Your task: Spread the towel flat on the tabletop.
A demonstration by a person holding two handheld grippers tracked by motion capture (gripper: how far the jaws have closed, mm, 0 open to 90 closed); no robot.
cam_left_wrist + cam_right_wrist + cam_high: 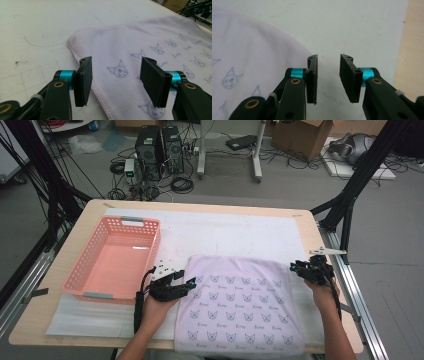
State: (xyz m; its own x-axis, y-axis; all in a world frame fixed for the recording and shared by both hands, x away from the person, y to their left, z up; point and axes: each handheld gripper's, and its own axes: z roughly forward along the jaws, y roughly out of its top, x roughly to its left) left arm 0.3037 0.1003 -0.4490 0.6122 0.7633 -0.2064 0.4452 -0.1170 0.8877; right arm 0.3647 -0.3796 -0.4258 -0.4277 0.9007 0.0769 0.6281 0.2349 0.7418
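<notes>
Both my grippers stand open and empty: my left gripper [190, 283] straddles the towel [240, 305]'s left hem, my right gripper [294, 267] hangs just off its far right corner.

Both forearms are bare, with no sleeves; the left gripper [189, 282] is black, topped by a grey three-cornered plate, a black cable trailing from it; the right gripper [296, 267] is alike; each has flat black jaws, turquoise collars, brass-coloured screws and small white ties.
</notes>
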